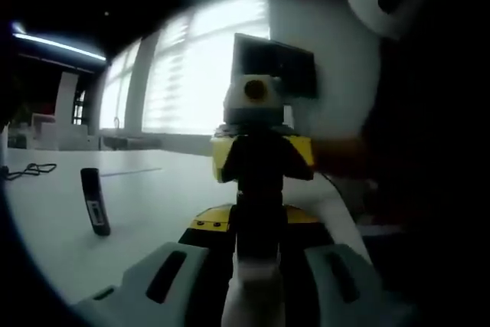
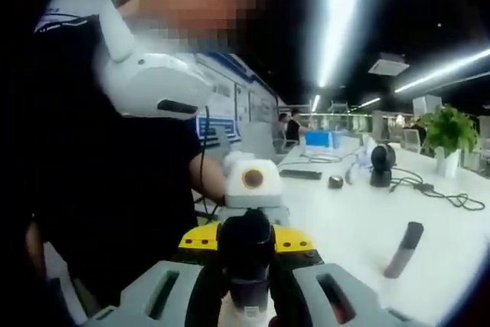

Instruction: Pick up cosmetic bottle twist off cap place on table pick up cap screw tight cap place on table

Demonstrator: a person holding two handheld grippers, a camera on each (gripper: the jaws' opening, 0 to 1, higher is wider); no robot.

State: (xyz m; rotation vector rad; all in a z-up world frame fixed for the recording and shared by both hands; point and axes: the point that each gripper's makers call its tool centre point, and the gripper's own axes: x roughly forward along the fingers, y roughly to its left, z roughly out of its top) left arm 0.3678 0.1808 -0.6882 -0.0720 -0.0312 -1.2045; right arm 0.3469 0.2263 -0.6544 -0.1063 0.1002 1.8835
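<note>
The two grippers face each other close together, over the near edge of the white table (image 1: 153, 212). My left gripper (image 1: 256, 266) is shut on the cosmetic bottle (image 1: 255, 300), which shows as a pale blurred body between its grey jaws. The right gripper (image 1: 260, 181) meets it from the far side with its black fingers around the bottle's top. In the right gripper view, my right gripper (image 2: 245, 285) is shut on the dark rounded cap (image 2: 245, 249). The left gripper (image 2: 251, 189) is right behind the cap. The joint between cap and bottle is hidden.
A dark slim tube (image 1: 95, 201) (image 2: 403, 249) stands tilted on the table. Farther back are a black cable (image 2: 440, 193), a small dark camera-like device (image 2: 380, 165), a potted plant (image 2: 448, 134) and a flat dark item (image 2: 300, 174). The person's dark torso (image 2: 115, 204) is close behind the grippers.
</note>
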